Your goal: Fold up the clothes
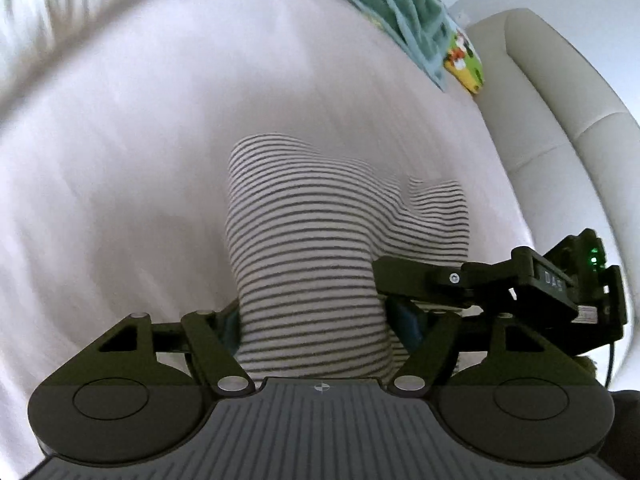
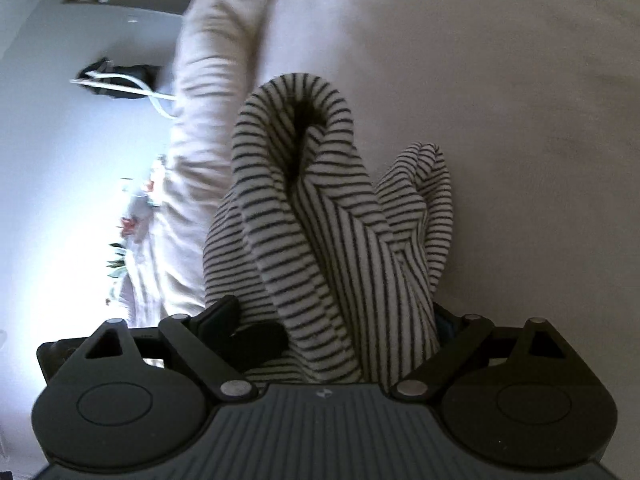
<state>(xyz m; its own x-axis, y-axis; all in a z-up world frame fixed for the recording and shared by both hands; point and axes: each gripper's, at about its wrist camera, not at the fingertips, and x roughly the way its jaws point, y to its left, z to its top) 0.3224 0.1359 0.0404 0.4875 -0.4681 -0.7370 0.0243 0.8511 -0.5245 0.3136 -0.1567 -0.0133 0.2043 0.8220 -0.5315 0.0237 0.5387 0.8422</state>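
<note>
Striped knit top (image 1: 308,248), white with thin dark lines, hanging bunched up over the pale pink bedsheet (image 1: 140,140), well in from the edges of the bed. Getting pinched by the left gripper (image 1: 314,320) right at the near end, jaws closed on the cloth with the fabric filling the gap between them. Draping away from that grip in one thick roll, with a smaller fold (image 1: 436,208) flopping off to the right side.

Also getting pinched by the right gripper (image 2: 360,332), jaws closed on the same top (image 2: 304,216), cloth wedged between them and spilling up in two humps: a tall loop (image 2: 296,120) with a dark hollow down the middle, and a shorter bunch (image 2: 420,184) beside it on the right. Sitting just beside the left gripper too, judging by the left wrist view, where the right gripper (image 1: 404,280) is poking in sideways and touching the striped cloth.

Lying toward the far right corner of the bed: a teal blanket (image 1: 392,4) with a bright yellow and green printed thing (image 1: 464,60) tucked against it. Running along the right edge: a padded cream bed frame (image 1: 560,120). Showing on the left of the right wrist view: a rumpled pale duvet (image 2: 208,80), with a white wall (image 2: 60,140) behind. Everything a bit blurry at the edges, so no telling what the dark object (image 2: 120,80) on that wall is.
</note>
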